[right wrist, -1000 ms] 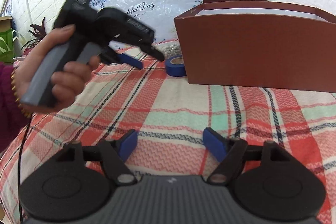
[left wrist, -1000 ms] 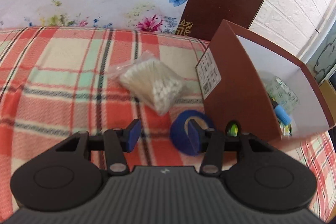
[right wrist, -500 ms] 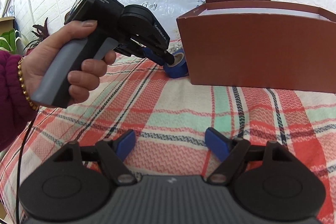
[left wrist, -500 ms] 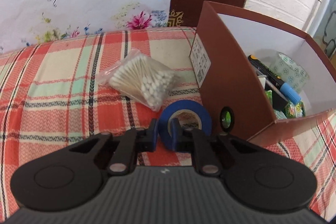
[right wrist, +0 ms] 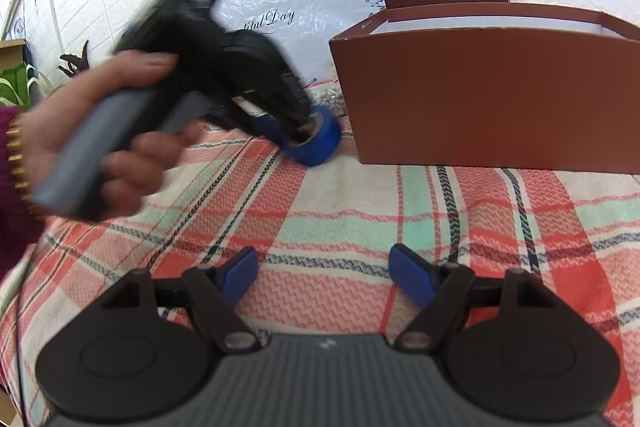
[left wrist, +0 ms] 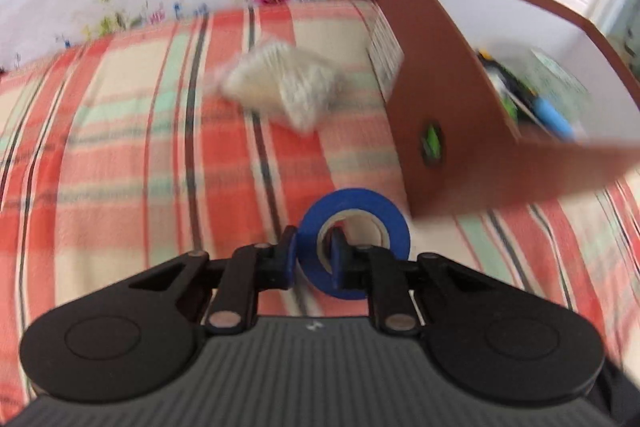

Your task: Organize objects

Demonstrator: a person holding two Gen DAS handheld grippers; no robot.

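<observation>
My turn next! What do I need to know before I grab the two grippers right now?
Left gripper: shut on the blue tape roll, one finger inside the roll's hole, one outside its wall. The roll is tilted beside the brown box; whether it touches the cloth is unclear.
Right gripper: open, holding nothing, above the plaid cloth in front of the box.
Done: clear tape and a blue-capped marker are already in the box.
Left: put the blue roll in the box, then the bag of cotton swabs, lying on the cloth left of the box.
</observation>
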